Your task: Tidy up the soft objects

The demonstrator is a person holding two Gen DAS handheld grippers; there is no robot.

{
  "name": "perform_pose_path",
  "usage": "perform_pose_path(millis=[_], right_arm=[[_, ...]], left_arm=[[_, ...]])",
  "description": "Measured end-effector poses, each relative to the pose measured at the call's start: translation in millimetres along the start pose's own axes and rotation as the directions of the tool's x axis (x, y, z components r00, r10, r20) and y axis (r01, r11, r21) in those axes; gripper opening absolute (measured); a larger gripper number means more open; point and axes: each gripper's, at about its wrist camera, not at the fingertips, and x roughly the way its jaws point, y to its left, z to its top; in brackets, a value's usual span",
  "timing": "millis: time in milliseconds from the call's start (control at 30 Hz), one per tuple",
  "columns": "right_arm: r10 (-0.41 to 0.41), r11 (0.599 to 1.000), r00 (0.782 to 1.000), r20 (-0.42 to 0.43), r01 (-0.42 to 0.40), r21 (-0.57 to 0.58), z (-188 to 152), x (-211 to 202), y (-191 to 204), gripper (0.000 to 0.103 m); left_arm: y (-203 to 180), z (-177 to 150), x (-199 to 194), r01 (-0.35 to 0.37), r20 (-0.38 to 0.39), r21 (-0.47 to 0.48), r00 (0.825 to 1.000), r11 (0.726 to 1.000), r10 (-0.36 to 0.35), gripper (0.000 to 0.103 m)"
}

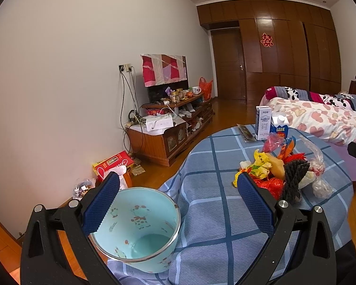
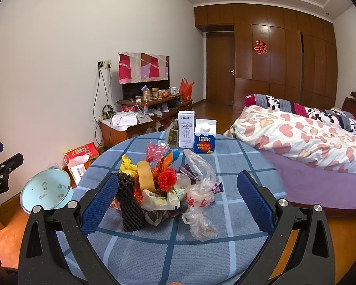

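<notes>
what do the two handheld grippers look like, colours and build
Both match: the left gripper and right gripper each have black speckled plastic linkage arms with silver round pivot bolts and two flat fingers faced with blue dimpled rubber pads. No cables or sleeves show.

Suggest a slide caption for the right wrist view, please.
Open right gripper faces a pile of soft objects on the checked tablecloth, two cartons behind.

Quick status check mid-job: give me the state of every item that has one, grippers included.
left gripper: open, holding nothing
right gripper: open, holding nothing
mint bucket: tipped toward camera, empty
pile of soft objects: heaped on the table, unsorted
white milk carton: upright
blue carton: upright, capped
</notes>
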Motion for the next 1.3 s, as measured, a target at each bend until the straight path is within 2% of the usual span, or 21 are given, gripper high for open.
perform_pose_path(millis=[1300], right_arm=[[-0.01,1.0,1.0,-0.014,0.01,0.007,-4.5,5.1,-2.6,0.098]], left_arm=[[5.6,-2.4,7.3,-0.014,-0.014,-0.001,1.0,1.0,0.014,0.097]])
